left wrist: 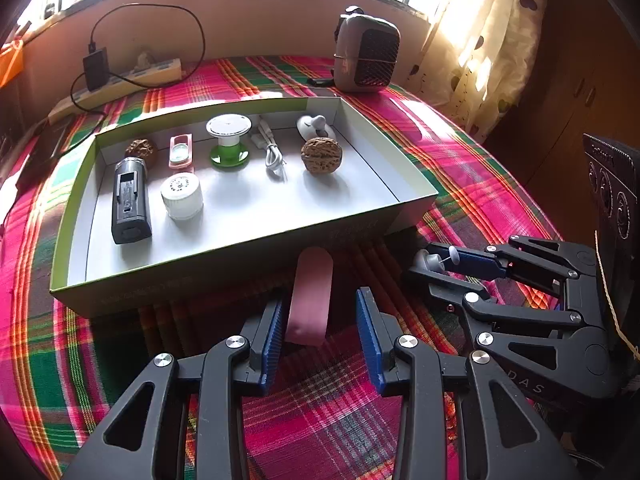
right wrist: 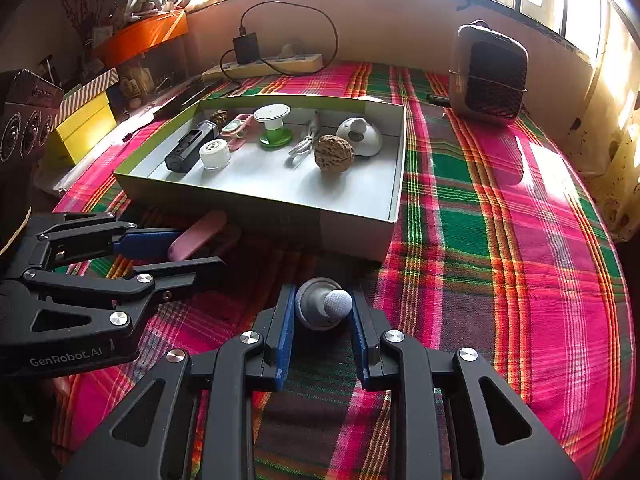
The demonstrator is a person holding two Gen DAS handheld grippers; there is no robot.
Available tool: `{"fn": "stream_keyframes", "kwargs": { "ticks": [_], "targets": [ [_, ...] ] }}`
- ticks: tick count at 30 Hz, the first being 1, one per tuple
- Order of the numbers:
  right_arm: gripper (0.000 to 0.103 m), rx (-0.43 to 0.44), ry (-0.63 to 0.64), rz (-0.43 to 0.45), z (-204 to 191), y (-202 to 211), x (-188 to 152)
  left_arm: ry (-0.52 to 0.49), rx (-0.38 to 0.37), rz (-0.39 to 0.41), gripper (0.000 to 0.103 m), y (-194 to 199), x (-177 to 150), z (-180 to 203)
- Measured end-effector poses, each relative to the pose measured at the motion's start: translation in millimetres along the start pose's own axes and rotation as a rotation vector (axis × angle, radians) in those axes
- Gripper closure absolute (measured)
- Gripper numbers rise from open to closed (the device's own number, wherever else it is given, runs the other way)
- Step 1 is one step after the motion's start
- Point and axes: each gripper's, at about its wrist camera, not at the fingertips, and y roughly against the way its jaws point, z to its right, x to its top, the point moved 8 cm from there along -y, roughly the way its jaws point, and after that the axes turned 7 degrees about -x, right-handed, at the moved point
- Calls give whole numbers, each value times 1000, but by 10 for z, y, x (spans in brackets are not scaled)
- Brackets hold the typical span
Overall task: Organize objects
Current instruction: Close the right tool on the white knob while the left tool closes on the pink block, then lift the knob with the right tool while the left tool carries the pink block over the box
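Note:
A pink oblong case (left wrist: 310,300) lies on the plaid cloth against the front wall of a shallow white box (left wrist: 240,248). My left gripper (left wrist: 322,312) is open around the case, which sits nearer the left pad with a gap at the right pad. My right gripper (right wrist: 322,300) is shut on a small grey knobbed piece (right wrist: 316,312) low over the cloth. In the left wrist view the right gripper (left wrist: 424,262) is beside the box's front right corner. The box holds a walnut (left wrist: 321,155), a black device (left wrist: 130,200), a white cap (left wrist: 182,196) and several other small items.
A grey heater (left wrist: 366,54) stands at the back right. A power strip (left wrist: 132,76) with a black charger lies along the far wall. A black speaker (left wrist: 612,188) is at the right of the left wrist view. Yellow boxes (right wrist: 84,124) sit left of the bed.

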Motion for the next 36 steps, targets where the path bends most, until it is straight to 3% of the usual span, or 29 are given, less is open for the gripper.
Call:
{"fn": "stream_keyframes", "kwargs": {
  "ticks": [6, 23, 36],
  "targets": [
    [77, 4, 2, 0, 3, 5, -7, -7, 34, 6, 70, -22, 10, 14],
    [77, 6, 2, 0, 4, 6, -3, -23, 104, 12, 87, -7, 4, -44],
    [77, 1, 6, 0, -2, 6, -5, -26, 106, 12, 87, -4, -1, -40]
  ]
}}
